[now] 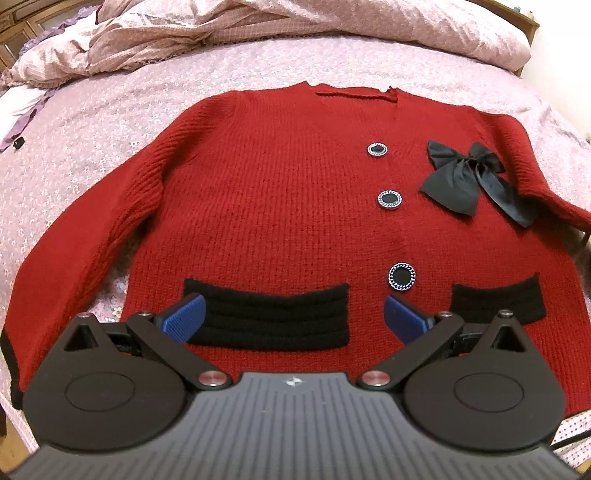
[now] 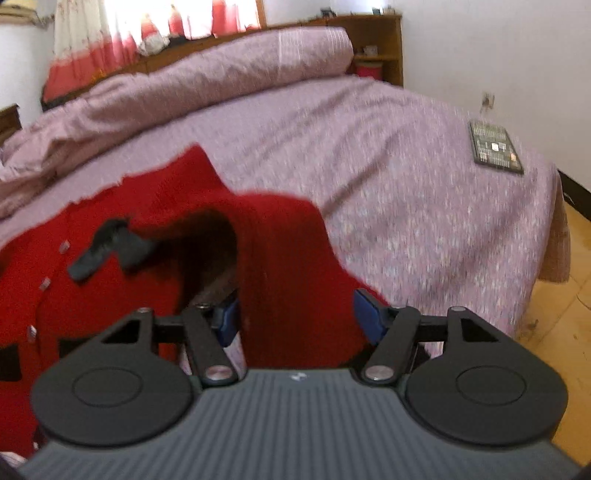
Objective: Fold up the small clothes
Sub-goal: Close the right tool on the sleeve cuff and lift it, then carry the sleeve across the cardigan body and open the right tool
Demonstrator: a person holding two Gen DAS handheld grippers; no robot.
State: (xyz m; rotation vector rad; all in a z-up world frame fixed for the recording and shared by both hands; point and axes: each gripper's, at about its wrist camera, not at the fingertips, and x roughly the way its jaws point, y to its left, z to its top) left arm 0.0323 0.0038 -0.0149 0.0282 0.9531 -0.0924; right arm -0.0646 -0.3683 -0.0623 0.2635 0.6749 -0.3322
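A red knit cardigan (image 1: pixel 280 192) lies face up on the bed, with three round buttons, a black bow (image 1: pixel 461 177) and two black pockets. My left gripper (image 1: pixel 293 317) is open and empty, hovering over its hem above the left pocket (image 1: pixel 273 317). In the right wrist view the cardigan's right sleeve (image 2: pixel 291 266) is lifted off the bed and runs between the blue fingers (image 2: pixel 364 319) of my right gripper (image 2: pixel 295 317). The jaws stand wide around the sleeve; the view is blurred and I cannot tell whether they grip it.
The bed has a pink flowered cover (image 1: pixel 110 122) with a bunched quilt (image 1: pixel 258 26) at the far side. A dark flat device (image 2: pixel 495 147) lies near the bed's right edge. Wooden floor (image 2: pixel 561 332) shows at right, a headboard shelf (image 2: pixel 373 44) behind.
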